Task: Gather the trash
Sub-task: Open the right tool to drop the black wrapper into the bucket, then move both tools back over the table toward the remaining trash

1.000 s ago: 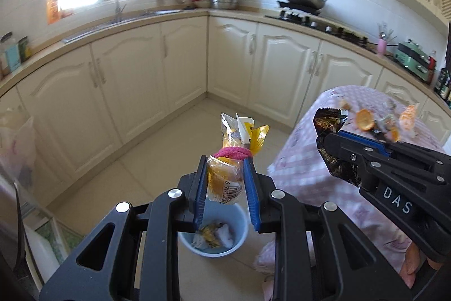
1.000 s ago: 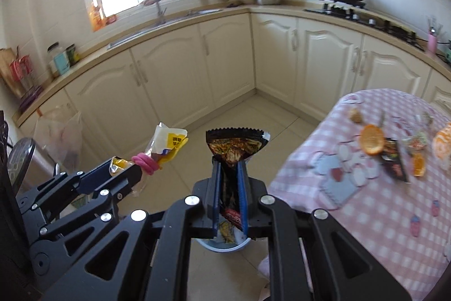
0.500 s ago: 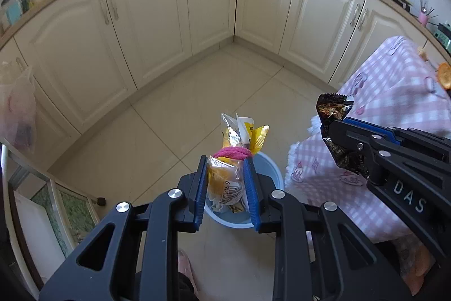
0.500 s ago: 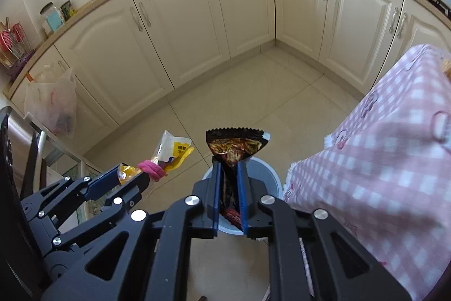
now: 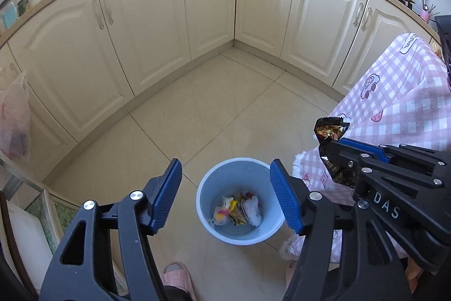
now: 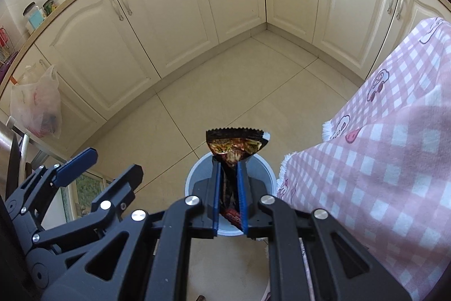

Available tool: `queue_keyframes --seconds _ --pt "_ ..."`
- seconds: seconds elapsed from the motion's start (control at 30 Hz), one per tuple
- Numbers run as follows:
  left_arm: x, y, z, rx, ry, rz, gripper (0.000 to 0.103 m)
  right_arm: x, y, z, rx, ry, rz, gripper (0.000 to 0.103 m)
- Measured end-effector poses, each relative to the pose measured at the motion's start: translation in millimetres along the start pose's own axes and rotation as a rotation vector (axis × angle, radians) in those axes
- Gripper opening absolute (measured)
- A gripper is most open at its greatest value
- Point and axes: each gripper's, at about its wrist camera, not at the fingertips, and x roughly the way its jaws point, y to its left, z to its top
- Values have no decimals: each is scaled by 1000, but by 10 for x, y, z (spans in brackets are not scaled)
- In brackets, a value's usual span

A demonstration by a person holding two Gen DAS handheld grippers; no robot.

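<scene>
The yellow-and-clear crinkled plastic snack bag with pink band (image 5: 225,212) is no longer gripped; it now lies in the round light-blue plastic bin (image 5: 207,205) on the floor among other wrappers. The left gripper (image 5: 225,198) jaws have just been opening and stand wide, nothing between. The dark foil wrapper (image 6: 235,150) is held pinched in the narrow jaws of the right gripper (image 6: 229,196) over the bin, so one drop is judged left.
</scene>
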Motion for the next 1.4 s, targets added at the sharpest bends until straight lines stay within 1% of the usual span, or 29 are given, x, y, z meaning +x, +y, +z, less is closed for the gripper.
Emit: queue_keyframes --seconds 0.2,0.33,0.4,0.47,0.53,0.63,0.8,0.9,1.03,1.07,1.1,1.17,1.23,1.33,1.4 --pt "-73 87 12 -16 -42 16 70 19 21 22 3 -13 18 11" --pt "-115 158 40 -30 -52 16 72 -23 92 104 0 -36 32 13" --pt "-136 176 52 -35 -54 10 72 -66 111 136 -4 -55 35 16" --pt "-155 168 59 -30 -54 13 72 -140 156 180 -15 -91 33 22" --pt "-190 147 63 -26 -59 11 72 -237 181 207 -28 -121 29 25" --pt "-287 129 76 -22 -76 7 72 -437 212 227 -51 -172 8 27" --pt "-633 55 148 -12 -144 -9 72 -910 162 189 -52 -259 -36 29" --pt "-957 -40 187 4 -209 -23 73 -1292 71 104 -41 -319 -74 32" --pt "-1354 -186 207 27 -277 -57 73 -1867 -99 -82 -18 -401 -118 34" --pt "-1479 -245 206 36 -297 -68 75 -1981 -138 -127 -12 -416 -126 35" --pt "-1561 -286 196 42 -311 -75 82 -2137 -188 -192 -4 -436 -136 36" --pt "-1799 -408 161 61 -357 -95 89 -2430 -289 -339 12 -477 -162 38" --pt "-1987 -532 131 86 -387 -118 89 -2650 -374 -458 25 -507 -187 44" --pt "-2243 -719 70 117 -422 -154 92 -2995 -539 -661 56 -548 -222 46" --pt "-2407 -849 29 137 -442 -186 94 -3177 -646 -800 78 -571 -249 50"
